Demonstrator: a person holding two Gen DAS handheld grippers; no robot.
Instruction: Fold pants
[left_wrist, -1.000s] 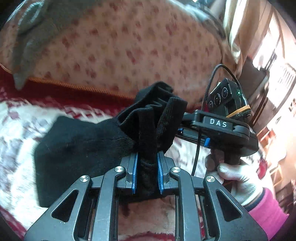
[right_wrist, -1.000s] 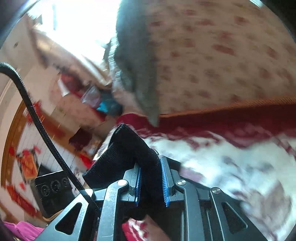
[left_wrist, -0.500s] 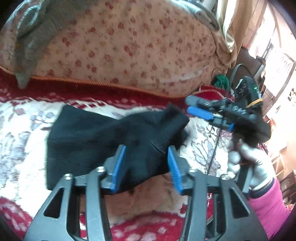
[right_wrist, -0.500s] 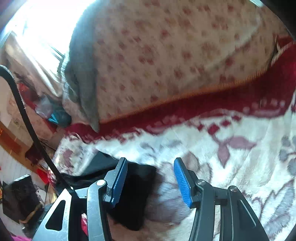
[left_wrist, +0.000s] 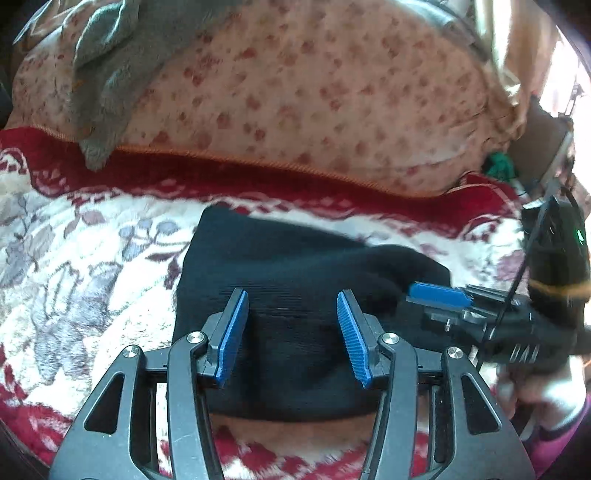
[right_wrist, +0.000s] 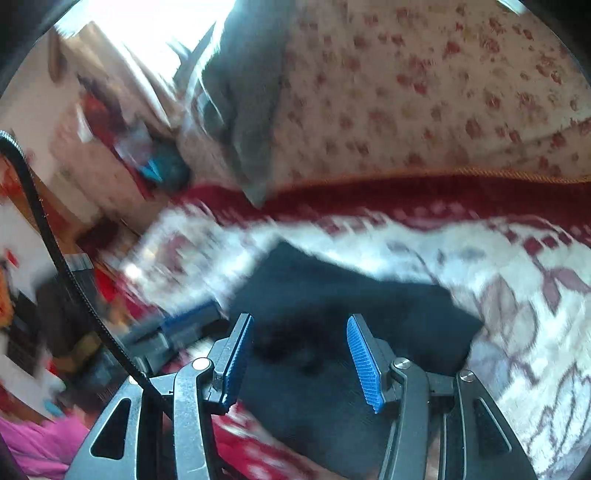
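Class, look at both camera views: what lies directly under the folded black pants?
The black pants lie flat on a white and red floral blanket, which shows around their edges. Anything between the pants' folded layers, and the blanket patch beneath them, is covered from view.

Left gripper (left_wrist: 291, 334): spread wide, blue pads (left_wrist: 232, 332) well apart, gripping nothing; right gripper (right_wrist: 301, 360): likewise spread, pads parted, clamping nothing; seen from the left wrist, low at right, held by a white-gloved hand (left_wrist: 537, 397).
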